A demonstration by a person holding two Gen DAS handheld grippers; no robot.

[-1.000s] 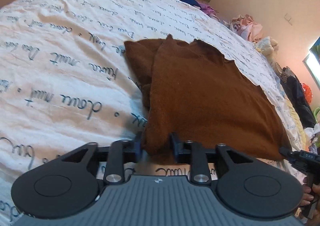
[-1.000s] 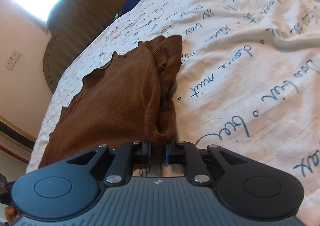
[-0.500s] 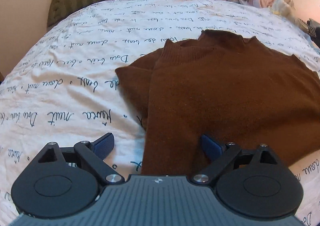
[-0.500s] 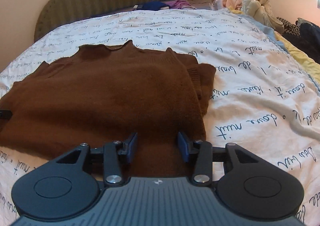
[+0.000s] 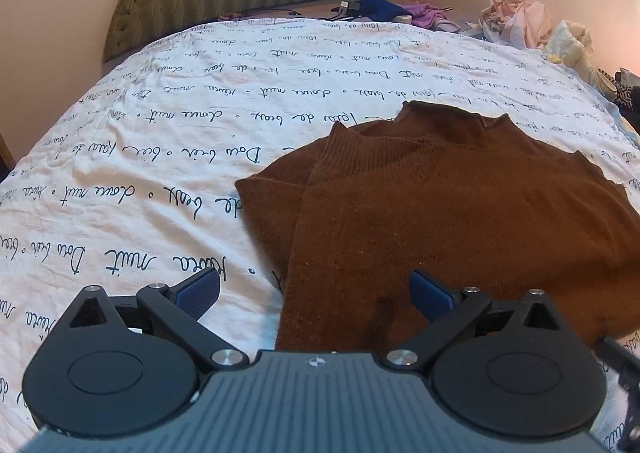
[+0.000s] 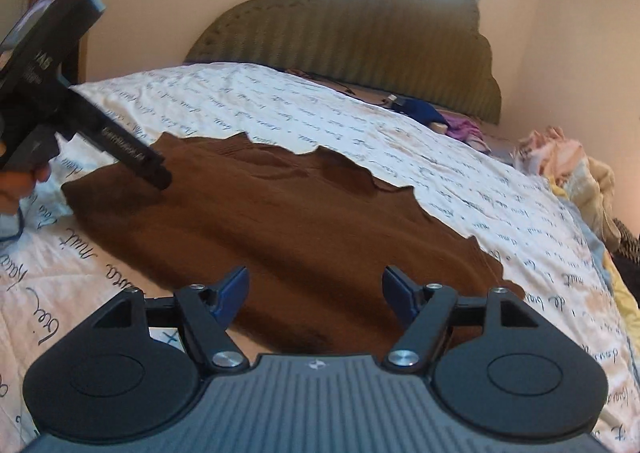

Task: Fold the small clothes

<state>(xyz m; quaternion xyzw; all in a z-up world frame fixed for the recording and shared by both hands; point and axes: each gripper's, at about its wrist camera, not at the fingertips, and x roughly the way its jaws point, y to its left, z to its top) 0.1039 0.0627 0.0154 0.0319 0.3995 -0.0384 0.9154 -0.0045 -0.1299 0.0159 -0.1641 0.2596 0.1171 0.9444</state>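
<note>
While both tongs hang clear of the cloth, proceed as follows.

Left gripper (image 5: 314, 293): jaws spread wide, gripping nothing; poised over the near left edge of the garment.
Right gripper (image 6: 316, 293): jaws likewise apart and empty; poised over the near edge.
Brown sweater (image 5: 440, 213): spread flat on the script-printed bedsheet (image 5: 140, 173), directly ahead of both tongs; one sleeve folded across the body, collar at the far end.
Step in hand: probably selecting grip points for the next fold.
Grip: lower each pad pair astride the near hem; catch all knit layers, not the sheet beneath.
Lift: raise both corners level; carry toward the collar evenly.
Risk: thick knit may slip or bunch; the folded sleeve may slide out.
Clothes pile (image 5: 516, 19): well beyond the right tongs; leave alone.
</note>
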